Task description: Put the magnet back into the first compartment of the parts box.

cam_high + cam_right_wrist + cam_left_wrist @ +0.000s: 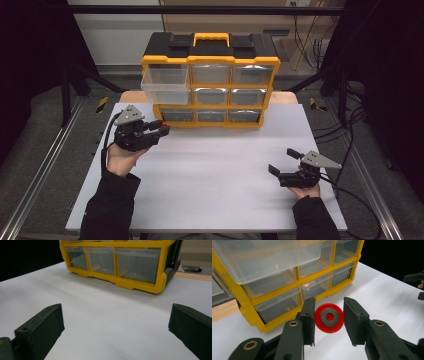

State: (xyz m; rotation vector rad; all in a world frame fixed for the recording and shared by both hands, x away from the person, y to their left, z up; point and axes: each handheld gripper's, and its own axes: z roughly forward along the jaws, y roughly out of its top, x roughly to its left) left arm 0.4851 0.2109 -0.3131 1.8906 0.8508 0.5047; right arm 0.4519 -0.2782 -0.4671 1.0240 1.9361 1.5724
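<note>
I see my two grippers, left gripper and right gripper: black bodies, brass-ringed screws, a grey three-cornered plate on top, black cables behind, dark sleeves.

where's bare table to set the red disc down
The white table is bare between the left tool, which grips the red disc, and the right tool. It is crowded only at the far edge, by the yellow drawer organizer and its pulled-out drawer.

Glossy red plastic disc, clear plastic drawers in a yellow plastic organizer, matt white table.
</note>
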